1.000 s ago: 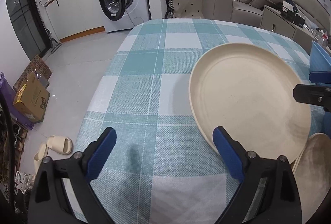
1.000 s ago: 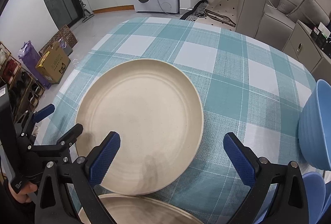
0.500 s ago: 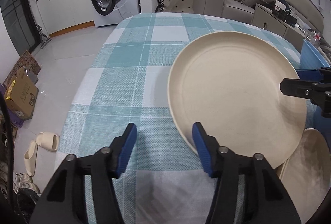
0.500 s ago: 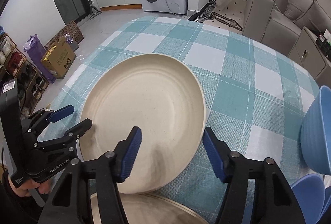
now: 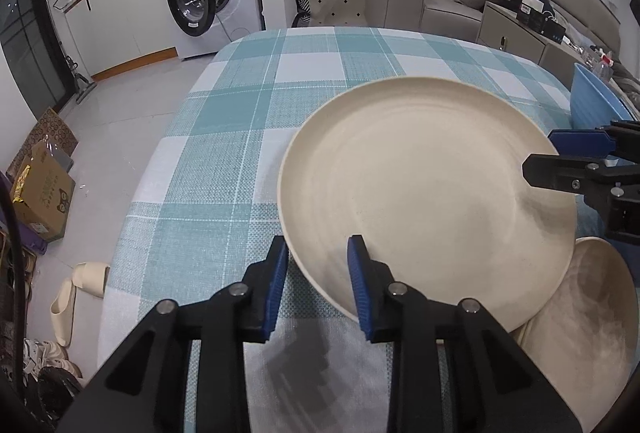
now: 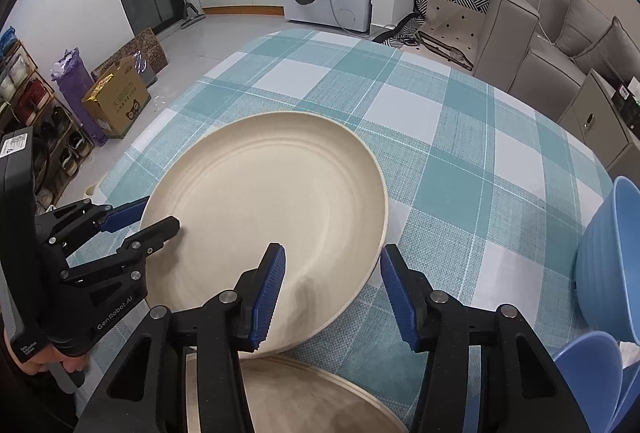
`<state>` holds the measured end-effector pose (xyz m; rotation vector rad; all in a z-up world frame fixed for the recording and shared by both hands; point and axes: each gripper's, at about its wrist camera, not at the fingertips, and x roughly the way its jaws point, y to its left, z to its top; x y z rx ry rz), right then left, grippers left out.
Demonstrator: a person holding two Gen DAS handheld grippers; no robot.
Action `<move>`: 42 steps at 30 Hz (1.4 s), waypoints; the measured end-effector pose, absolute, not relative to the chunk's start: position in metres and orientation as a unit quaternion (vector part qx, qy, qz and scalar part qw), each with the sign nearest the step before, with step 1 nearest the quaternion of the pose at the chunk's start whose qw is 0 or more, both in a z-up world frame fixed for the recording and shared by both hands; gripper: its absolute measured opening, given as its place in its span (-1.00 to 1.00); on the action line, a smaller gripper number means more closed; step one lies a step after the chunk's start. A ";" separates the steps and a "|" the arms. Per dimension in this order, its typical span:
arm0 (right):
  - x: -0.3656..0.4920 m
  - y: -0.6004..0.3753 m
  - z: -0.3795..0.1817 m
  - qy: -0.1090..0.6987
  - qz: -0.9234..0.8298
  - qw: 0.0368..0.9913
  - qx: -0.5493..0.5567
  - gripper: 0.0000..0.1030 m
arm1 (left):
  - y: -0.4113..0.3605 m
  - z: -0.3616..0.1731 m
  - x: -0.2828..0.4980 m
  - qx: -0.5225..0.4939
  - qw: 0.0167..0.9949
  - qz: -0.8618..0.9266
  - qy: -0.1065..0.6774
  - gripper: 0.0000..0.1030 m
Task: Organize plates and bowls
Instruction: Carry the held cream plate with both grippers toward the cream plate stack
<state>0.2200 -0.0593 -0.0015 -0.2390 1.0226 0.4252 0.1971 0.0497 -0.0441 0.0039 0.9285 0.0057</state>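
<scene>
A large cream plate (image 5: 420, 185) (image 6: 264, 201) lies on the teal checked tablecloth (image 5: 224, 173), its near edge resting over a second cream plate (image 5: 592, 313) (image 6: 304, 401). My left gripper (image 5: 318, 245) (image 6: 160, 213) is closing and pinches the large plate's left rim, one finger below it and one on top. My right gripper (image 6: 332, 251) (image 5: 540, 153) straddles the opposite rim. Its jaws are still closing, with a gap left between the pads and the rim.
A blue ribbed bowl (image 6: 608, 257) (image 5: 592, 97) stands at the table's right edge, with another blue dish (image 6: 588, 365) nearer to me. A hand (image 6: 52, 365) holds the left gripper's handle. A washing machine, a sofa and boxes on the floor surround the table.
Both grippers went from wide open to narrow around opposite rims of the large plate. The left one closed furthest, onto the rim. The plate has stayed in place.
</scene>
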 end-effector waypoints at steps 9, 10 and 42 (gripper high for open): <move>0.215 -0.054 0.001 0.480 0.206 0.844 -0.120 0.01 | 0.041 -0.036 0.191 0.021 0.900 -0.001 0.436 -0.43; 0.216 -0.056 -0.001 0.483 0.201 0.844 -0.117 0.01 | 0.043 -0.038 0.192 0.019 0.898 0.001 0.440 -0.42; 0.221 -0.045 -0.019 0.495 0.197 0.837 -0.128 0.22 | 0.050 -0.048 0.197 0.000 0.893 0.001 0.450 -0.42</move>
